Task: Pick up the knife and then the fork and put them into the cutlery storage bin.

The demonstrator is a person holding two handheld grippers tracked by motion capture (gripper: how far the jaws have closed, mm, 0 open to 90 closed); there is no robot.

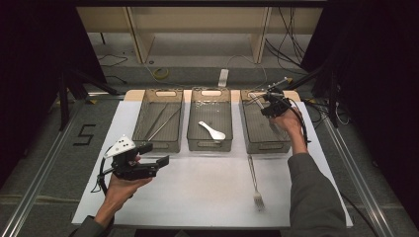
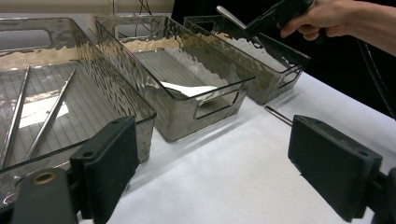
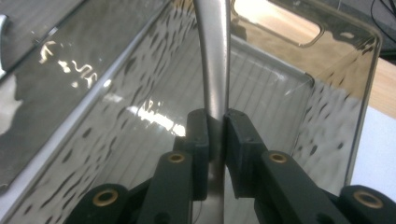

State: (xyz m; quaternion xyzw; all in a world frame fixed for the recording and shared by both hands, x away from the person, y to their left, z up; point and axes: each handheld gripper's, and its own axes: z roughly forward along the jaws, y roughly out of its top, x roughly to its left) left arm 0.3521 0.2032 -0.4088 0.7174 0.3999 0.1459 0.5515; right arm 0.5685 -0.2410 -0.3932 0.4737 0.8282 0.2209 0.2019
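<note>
The right tool (image 3: 215,135), clamped on a metal handle (image 3: 212,60) over the three-o'clock bin (image 1: 284,144), risks clipping its rim; the left tool (image 2: 224,172) gapes empty.

Grey floor (image 1: 44,148), wood shelf (image 1: 197,29) behind.

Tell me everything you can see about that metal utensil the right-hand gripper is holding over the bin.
The metal utensil is slim, shiny and silver-grey, with a gently curved, smooth handle. The right gripper is shut on it, one black pad on each side. It hangs over the right-hand clear bin, its free end sticking up and away beyond the hand. Its working end is hidden, so I can't tell what kind of utensil it is.
</note>
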